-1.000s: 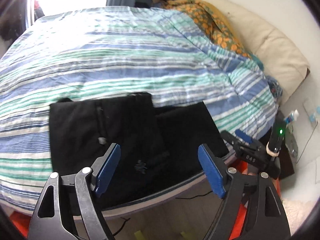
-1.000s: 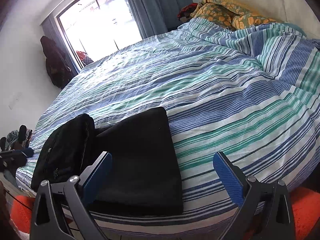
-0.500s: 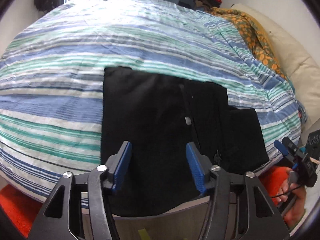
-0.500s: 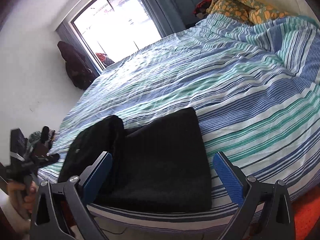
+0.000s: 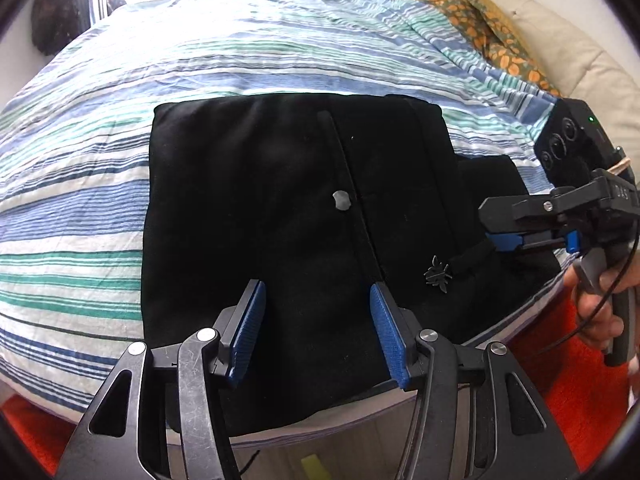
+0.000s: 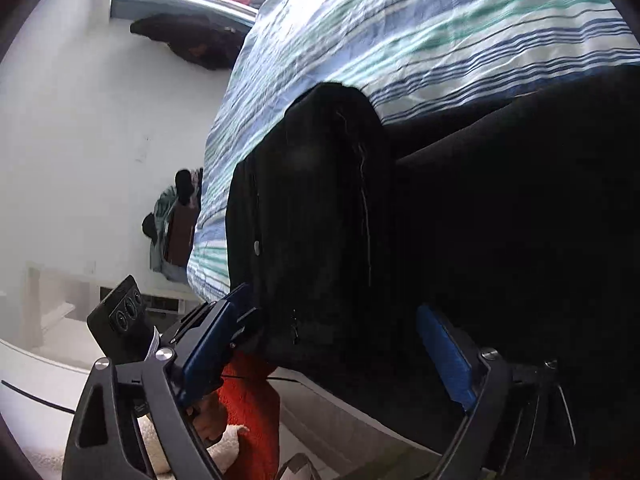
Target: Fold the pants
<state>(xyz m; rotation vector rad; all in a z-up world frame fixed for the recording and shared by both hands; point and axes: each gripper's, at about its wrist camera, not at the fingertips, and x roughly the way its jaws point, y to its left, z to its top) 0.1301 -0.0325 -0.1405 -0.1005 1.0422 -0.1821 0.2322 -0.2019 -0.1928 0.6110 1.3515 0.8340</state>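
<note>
- black knit cloth, soft and limp: the pants (image 5: 280, 208) lie part-folded at the near edge of the bed, on the striped duvet (image 5: 100, 184), with the bottom edge hanging over the mattress side.
- i judge them light and floppy, not slippery. they will sag from any single pinch, so each hold should take a whole stacked edge or corner, layers together, not the top layer alone.
- at the left, my left gripper (image 5: 316, 320) hovers over the near hem of the wide folded panel. its fingers are about half apart with only cloth beneath, nothing pinched, pads not pressing.
- in the middle runs a seam with a small grey button (image 5: 341, 200) beside it; a bad spot to grab, since the layers there are thick and uneven.
- further right a drawstring end (image 5: 466, 262) lies loose near a small embroidered mark (image 5: 438, 274); it could snag a pad.
- at the right, my right gripper (image 5: 504, 232) reaches in from the side toward the narrower folded part. its fingers are wide but closing, with the cloth edge in front of them in its own view (image 6: 320, 360), and no grip that i can see.
- against a second ago: my left gripper has narrowed and dropped closer to the cloth, and my right has swung round from facing across the bed to facing the pants' side edge.
</note>
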